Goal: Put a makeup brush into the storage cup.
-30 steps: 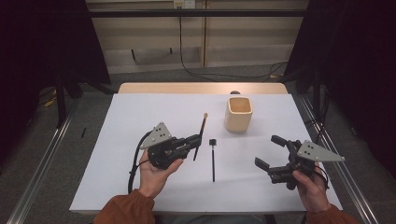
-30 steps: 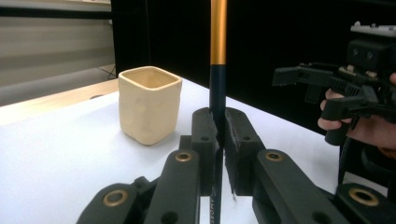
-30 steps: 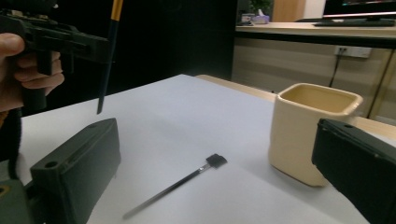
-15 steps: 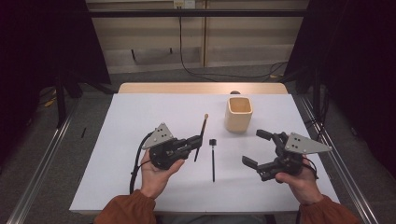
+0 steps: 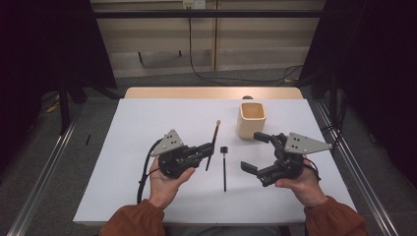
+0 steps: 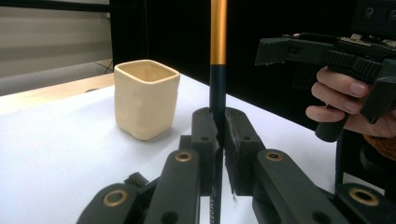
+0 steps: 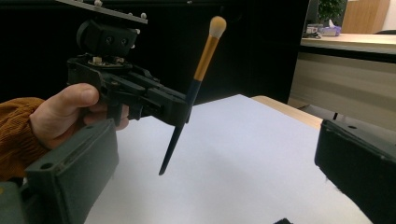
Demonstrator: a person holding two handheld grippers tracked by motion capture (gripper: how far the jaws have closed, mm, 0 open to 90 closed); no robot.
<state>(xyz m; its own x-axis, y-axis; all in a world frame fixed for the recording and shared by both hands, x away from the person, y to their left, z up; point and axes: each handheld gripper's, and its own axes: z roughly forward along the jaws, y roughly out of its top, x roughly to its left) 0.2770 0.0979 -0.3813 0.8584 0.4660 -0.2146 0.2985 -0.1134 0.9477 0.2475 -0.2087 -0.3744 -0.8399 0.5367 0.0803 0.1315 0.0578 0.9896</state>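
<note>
My left gripper (image 5: pixel 209 149) clamped a makeup brush (image 5: pixel 212 142); my right gripper (image 5: pixel 255 152) gaped. Swinging right risked toppling the ceramic cup (image 5: pixel 252 119).

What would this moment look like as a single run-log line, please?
left claw: shut on makeup brush | right claw: open | second brush: on table | cup: upright

Cup (image 5: pixel 252 119) at far right of table (image 5: pixel 133 196). Second brush (image 5: pixel 224 166) lies flat mid-table, btwn left gripper (image 5: pixel 205 149) w/ clamped brush (image 5: pixel 212 144) & right gripper (image 5: pixel 254 152).
</note>
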